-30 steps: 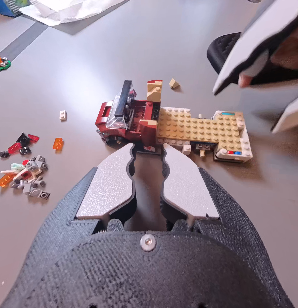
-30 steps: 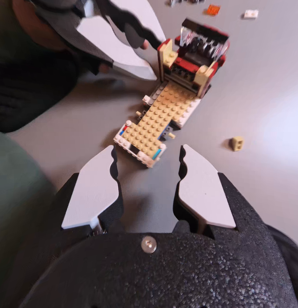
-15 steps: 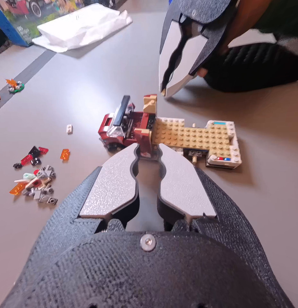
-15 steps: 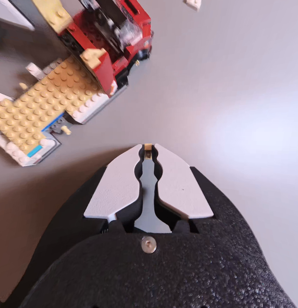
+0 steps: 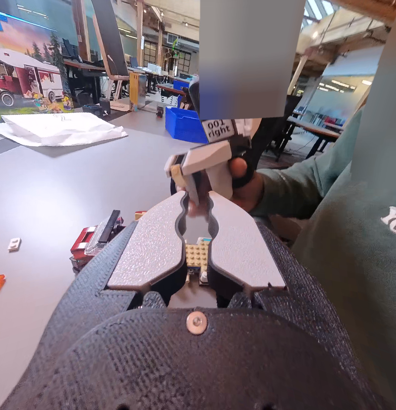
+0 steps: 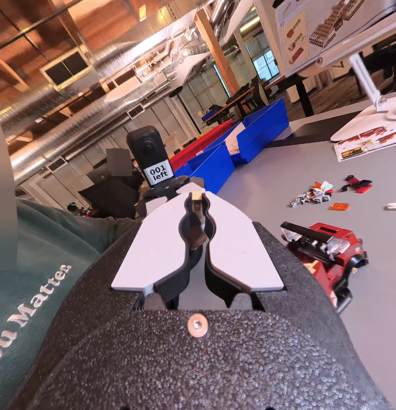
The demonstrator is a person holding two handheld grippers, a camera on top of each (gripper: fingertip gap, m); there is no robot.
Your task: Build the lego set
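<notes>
Presently the right tongs (image 6: pixel 197 195) are pinching a small tan brick (image 6: pixel 196 196) at their very tips, raised clear above the counter (image 5: pixel 59 188). The left tongs (image 5: pixel 197 195) stand a little spread, holding nothing, with the right tongs and brick just beyond their tips in the left wrist view. The two face each other closely; whether they touch cannot be told.

The truck model (image 6: pixel 321 246), red cab with a clear windscreen and a tan studded bed (image 5: pixel 196 253), rests on the counter beneath the left tongs and to the side of the right tongs. Loose spare parts (image 6: pixel 312 196) lie well apart, farther along the counter, with an orange piece (image 6: pixel 339 206) near them.

Judgement: the step in hand appears to be re-gripping or turning the brick before seating it on the model. The hold is shallow, at the tip only, so the piece could twist or drop. A sound handover would have the left tongs close squarely on the brick's flat sides before the right tongs release. The brick's studs should face upward when it is brought down. The model is light and unrestrained; one pair of tongs should brace it while the other presses straight down, without sideways force.
</notes>
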